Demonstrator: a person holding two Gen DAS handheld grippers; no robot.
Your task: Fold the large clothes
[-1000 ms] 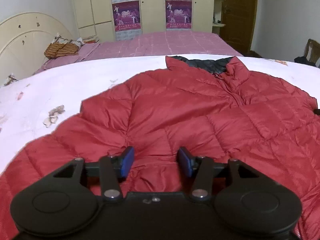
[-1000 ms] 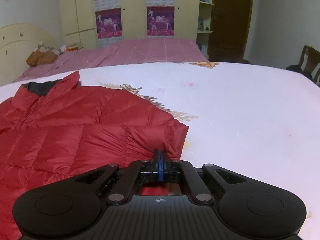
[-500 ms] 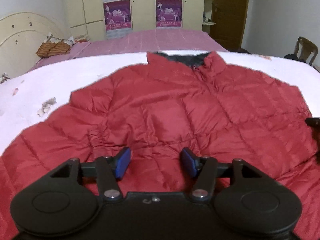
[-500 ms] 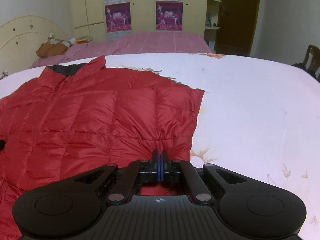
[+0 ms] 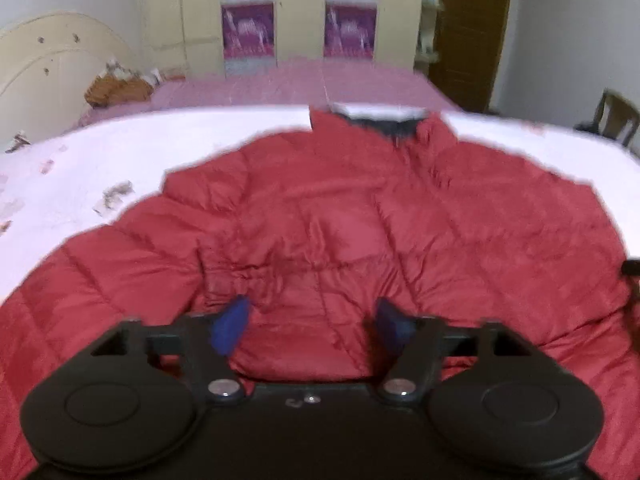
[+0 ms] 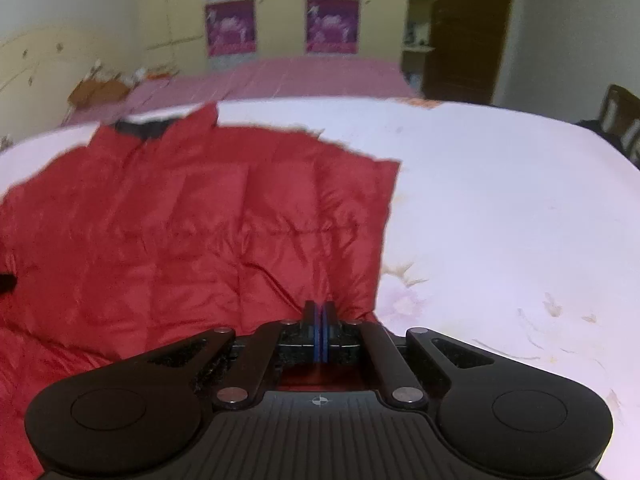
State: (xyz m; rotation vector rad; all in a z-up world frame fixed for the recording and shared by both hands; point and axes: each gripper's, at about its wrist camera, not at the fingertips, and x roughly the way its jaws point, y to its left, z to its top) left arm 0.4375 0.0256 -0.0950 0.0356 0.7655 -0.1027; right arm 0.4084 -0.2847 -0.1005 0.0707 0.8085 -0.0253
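the left tongs point(image 5: 310, 320) have just been opening and now stand spread wide over the near hem of the red down jacket point(image 5: 360, 240). fabric lies below and between the blue pads point(image 5: 230, 322), but they do not press on it, so that side is let go. the right tongs point(image 6: 320, 330) are clenched tight on the jacket's near right edge, with puckers running up from the pinch. my guess is that 1 side has been laid down and the other is about to be set down or pulled smooth, so the fold itself looks barely begun.

against the picture 1 second ago, the left pads sit much farther apart, and the jacket looks flatter and squarer, with its collar point(image 5: 380, 120) nearer the middle of the left view. in the right view, the sleeve end beyond the pinch, bunched then, now lies stretched out with a straight side edge. past the jacket the white bedsheet point(image 6: 500, 200) lies bare to its right, and farther off is the pink bed point(image 5: 304, 84) by the wardrobe point(image 5: 300, 12).
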